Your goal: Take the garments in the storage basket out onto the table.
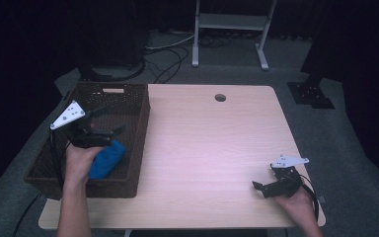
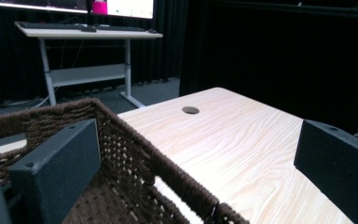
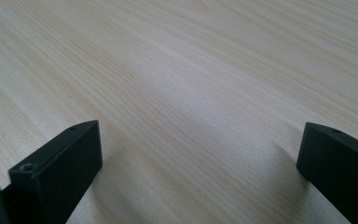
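Blue and soft-looking, the bundle (image 1: 107, 158) in the basket reads as folded or bunched cloth, though the high view is too small to settle whether it is a towel, a bag or a garment. It lies at the near end of the basket (image 1: 140, 143), against the right-hand wall, partly hidden behind the person's left hand (image 1: 79, 160). Its surface looks matte and plain, with a rounded, slumped outline and no stiff edges.

Such a thing should be light and limp. It would likely sag from whatever point is pinched, and it should not slip much or break. A good hold would probably be a raised fold on the top of the bundle, taken deep enough that several layers are caught rather than a single loose edge.

The left gripper (image 1: 109, 121) hangs over the basket just above the cloth, jaws spread wide with nothing between them; in the left gripper view the woven brown rim (image 2: 135, 140) runs between the two black jaws. The basket is dark wicker and sits on the left part of the pale wooden table (image 1: 207, 143).

The right gripper (image 1: 261, 187) rests low at the near right of the table, well apart from the basket, its jaws also wide and empty over bare wood (image 3: 191, 93).
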A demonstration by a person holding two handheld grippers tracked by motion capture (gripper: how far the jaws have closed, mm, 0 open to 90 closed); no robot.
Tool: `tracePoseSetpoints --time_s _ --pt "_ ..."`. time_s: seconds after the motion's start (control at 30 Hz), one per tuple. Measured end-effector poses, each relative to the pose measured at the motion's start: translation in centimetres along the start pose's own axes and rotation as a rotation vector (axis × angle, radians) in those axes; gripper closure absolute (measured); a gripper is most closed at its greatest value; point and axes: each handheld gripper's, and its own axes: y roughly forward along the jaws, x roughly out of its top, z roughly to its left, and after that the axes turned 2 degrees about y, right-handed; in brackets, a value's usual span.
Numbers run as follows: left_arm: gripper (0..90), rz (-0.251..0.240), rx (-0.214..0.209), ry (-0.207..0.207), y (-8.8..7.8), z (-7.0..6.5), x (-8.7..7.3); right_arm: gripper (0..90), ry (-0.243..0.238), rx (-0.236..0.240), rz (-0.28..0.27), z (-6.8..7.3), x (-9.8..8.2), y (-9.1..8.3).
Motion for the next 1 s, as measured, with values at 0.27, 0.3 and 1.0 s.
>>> tracePoseSetpoints --time_s 0.27,0.3,1.0 --pt "0.0 0.018 0.027 -0.002 -0.4 0.5 -0.2 0.0 0.0 0.0 0.0 0.0 0.0 0.0" --pt "0.0 0.021 0.027 -0.003 -0.5 0.5 -0.2 0.0 0.0 0.0 0.0 0.0 0.0 0.0" --pt "0.0 0.102 0.089 0.008 -0.5 1.5 -0.2 0.0 0.001 0.001 0.0 0.1 -0.2 -0.2"
